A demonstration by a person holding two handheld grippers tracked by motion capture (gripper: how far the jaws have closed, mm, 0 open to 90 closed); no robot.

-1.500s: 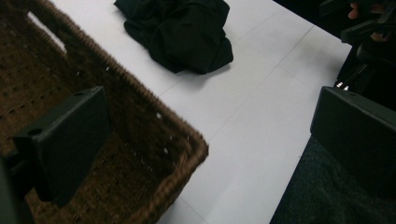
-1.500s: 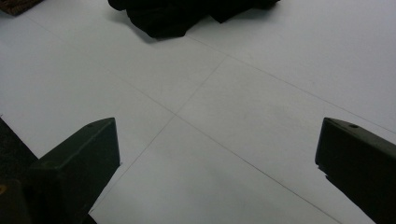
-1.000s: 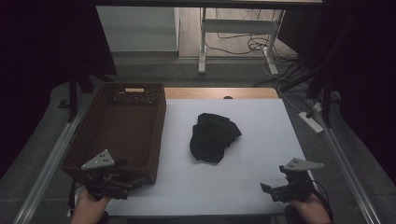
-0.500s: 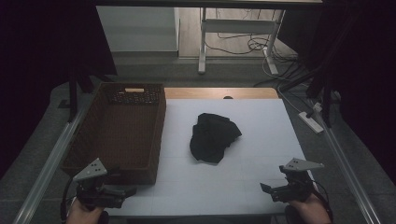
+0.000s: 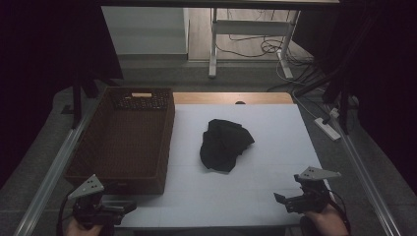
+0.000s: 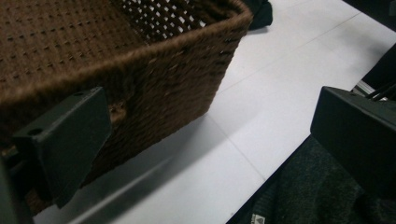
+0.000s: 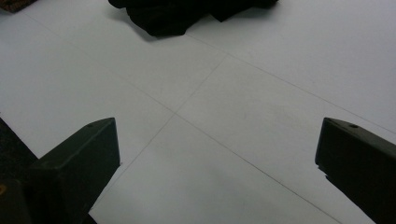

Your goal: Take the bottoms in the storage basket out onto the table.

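Since a second ago the left gripper [image 5: 105, 209] has drawn back from the basket's [image 5: 125, 142] near rim to the lower left corner of the high view, off the near edge of the table [image 5: 275, 147]; the right gripper [image 5: 295, 199] has stayed at the lower right, and the black cloth [image 5: 223, 143] has not shifted.

The cloth lies crumpled at the middle of the high view on the white table, just right of the basket and apart from it. It is well apart from both grippers, above and between them in the frame.

In the left gripper view the jaws stand wide apart, empty, with the basket's near corner [image 6: 140, 79] filling the upper left close to the left jaw.

In the right gripper view the jaws are also spread wide with nothing between them but bare table [image 7: 233, 121]; the cloth [image 7: 187, 11] sits at the top edge, far ahead of the fingertips.
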